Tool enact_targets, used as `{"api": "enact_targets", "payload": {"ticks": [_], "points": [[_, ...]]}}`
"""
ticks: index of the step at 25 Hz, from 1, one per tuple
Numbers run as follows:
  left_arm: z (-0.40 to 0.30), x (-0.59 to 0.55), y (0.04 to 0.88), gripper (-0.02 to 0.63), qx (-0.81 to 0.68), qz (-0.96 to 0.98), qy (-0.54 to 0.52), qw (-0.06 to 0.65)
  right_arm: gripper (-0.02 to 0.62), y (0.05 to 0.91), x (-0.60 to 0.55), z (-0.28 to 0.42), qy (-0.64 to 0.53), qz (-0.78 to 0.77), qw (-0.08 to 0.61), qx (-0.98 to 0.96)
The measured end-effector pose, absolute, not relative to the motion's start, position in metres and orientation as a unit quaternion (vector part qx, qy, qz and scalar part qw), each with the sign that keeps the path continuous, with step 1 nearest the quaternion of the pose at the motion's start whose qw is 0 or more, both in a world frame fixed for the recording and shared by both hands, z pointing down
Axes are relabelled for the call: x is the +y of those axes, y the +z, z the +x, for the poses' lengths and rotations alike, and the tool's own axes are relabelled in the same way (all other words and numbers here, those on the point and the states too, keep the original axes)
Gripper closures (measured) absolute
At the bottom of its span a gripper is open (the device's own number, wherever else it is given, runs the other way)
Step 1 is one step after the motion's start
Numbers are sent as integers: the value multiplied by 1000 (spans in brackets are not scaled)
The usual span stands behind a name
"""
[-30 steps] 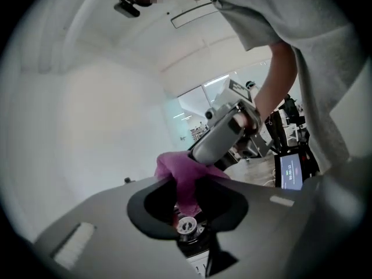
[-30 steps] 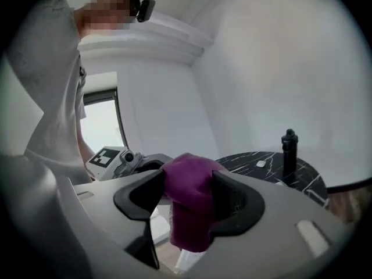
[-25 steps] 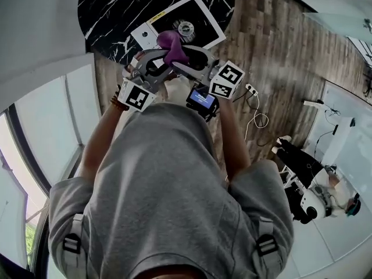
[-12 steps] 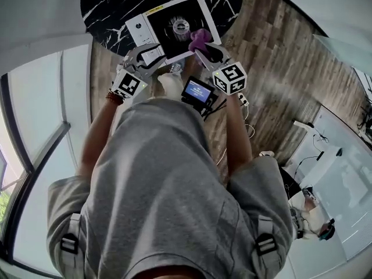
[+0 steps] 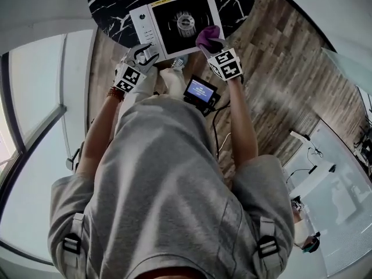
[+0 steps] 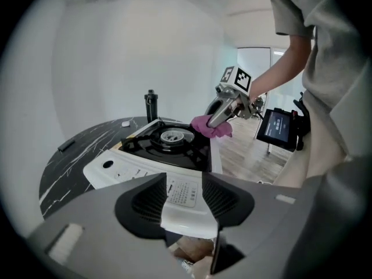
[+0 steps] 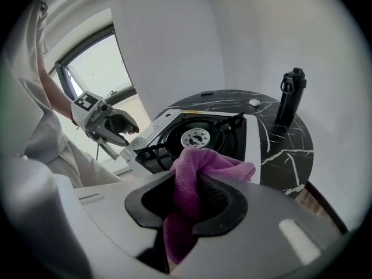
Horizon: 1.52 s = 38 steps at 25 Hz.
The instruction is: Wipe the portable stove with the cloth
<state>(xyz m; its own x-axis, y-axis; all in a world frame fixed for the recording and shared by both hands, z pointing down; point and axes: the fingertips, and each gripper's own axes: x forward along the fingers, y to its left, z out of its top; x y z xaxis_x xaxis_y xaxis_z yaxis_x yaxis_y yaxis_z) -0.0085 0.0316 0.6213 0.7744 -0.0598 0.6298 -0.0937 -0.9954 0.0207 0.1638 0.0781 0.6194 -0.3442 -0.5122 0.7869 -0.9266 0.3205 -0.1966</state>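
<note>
Portable stove (image 5: 168, 16) sits on the round black counter (image 5: 116, 4), its near edge close to the counter's rim.

Head view: a second ago both claws met high at the purple cloth (image 5: 207, 38), near the chest. They have since dropped and parted. The right claw (image 5: 210, 43) alone carries the cloth, at the stove's near right corner, while the left claw (image 5: 145, 53) hangs just off the near left corner. I read that as a handover finished and wiping about to begin.

Left gripper view: the left claw (image 6: 185, 199) has just been opening. Its jaws stand apart and grip nothing, and only the stove's white front edge (image 6: 183, 193) shows through the gap. Across the stove, the right claw (image 6: 218, 118) dangles the cloth (image 6: 213, 127) over the far corner.

Right gripper view: the right claw (image 7: 192, 205) has just closed on the cloth (image 7: 200, 167), and a fold stands up clamped between its pads. Ahead lies the stove (image 7: 241, 138) with its burner (image 7: 197, 137) ringed by raised pan supports, which would likely snag the cloth. The bottle (image 7: 289, 96) stands well apart at the far rim, so the white border looks free to sweep. On the near side the counter drops away, with the left claw (image 7: 116, 127) waiting beyond that corner
</note>
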Motion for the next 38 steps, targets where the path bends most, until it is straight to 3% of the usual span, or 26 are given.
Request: {"api": "enact_targets", "payload": {"ticks": [18, 38], "points": [[-12, 30, 641, 416, -60, 932, 356, 39, 497, 635, 60, 109, 370, 333, 384, -778], [-12, 29, 642, 411, -61, 929, 362, 45, 497, 636, 52, 75, 381, 331, 350, -789]]}}
